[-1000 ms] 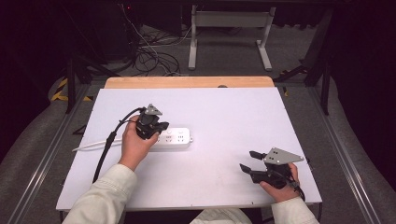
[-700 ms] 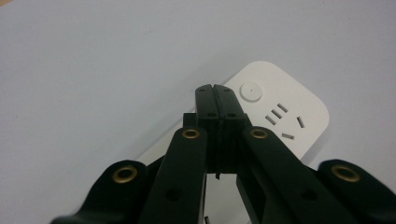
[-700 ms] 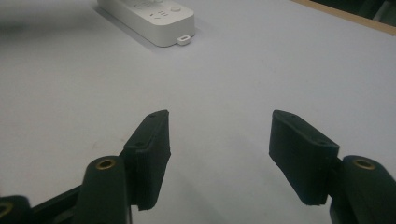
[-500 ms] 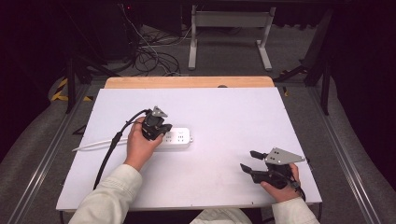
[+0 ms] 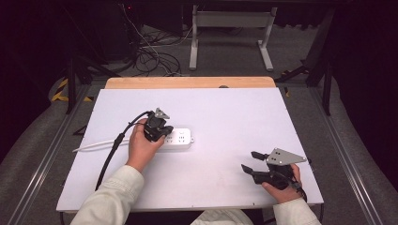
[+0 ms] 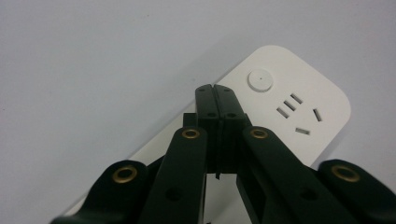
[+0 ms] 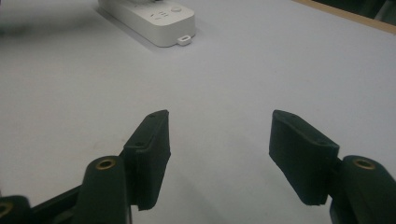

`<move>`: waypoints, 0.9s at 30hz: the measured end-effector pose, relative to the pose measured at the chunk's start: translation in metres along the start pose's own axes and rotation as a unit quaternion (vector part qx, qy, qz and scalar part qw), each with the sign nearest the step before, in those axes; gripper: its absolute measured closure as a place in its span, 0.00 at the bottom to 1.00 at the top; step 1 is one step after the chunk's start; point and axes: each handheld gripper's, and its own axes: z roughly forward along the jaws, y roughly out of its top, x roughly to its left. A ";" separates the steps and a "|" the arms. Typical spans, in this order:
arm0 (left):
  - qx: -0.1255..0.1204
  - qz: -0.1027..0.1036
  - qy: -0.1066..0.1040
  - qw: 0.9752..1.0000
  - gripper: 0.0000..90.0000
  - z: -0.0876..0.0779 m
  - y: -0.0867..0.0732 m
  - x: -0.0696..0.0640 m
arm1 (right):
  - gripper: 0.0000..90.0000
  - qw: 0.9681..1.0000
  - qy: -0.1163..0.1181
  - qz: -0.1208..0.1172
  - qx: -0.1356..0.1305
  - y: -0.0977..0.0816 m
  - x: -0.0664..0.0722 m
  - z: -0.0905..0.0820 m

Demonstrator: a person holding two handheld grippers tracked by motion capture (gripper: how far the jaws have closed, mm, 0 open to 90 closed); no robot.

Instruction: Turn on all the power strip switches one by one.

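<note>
Directly under the clenched left gripper (image 6: 215, 91) lies the white power strip (image 6: 299, 119).

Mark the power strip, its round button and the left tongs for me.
power strip (image 5: 180, 138), high view, on its white top face.
round button (image 6: 260, 80), left gripper view, on the button's middle.
left tongs (image 6: 216, 88), left gripper view, at the closed tips.

Both sleeves (image 5: 110, 199) are pale cream. Each black claw (image 7: 219, 154) carries brass-coloured rivets (image 6: 190, 134); a grey three-cornered plate (image 5: 283, 157) tops the right claw (image 5: 249, 161).
</note>
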 end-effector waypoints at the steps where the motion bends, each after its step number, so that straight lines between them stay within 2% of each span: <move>1: -0.001 0.000 0.000 1.000 1.00 0.000 0.000 0.000 | 0.43 1.000 0.000 0.000 0.000 0.000 0.000 0.000; 21: -0.002 0.007 0.008 1.000 1.00 0.002 -0.003 -0.003 | 0.43 1.000 0.001 -0.001 0.001 0.000 0.001 0.000; 27: -0.002 0.000 0.006 1.000 1.00 0.002 -0.003 -0.002 | 0.43 1.000 0.001 -0.002 0.001 0.000 0.001 0.000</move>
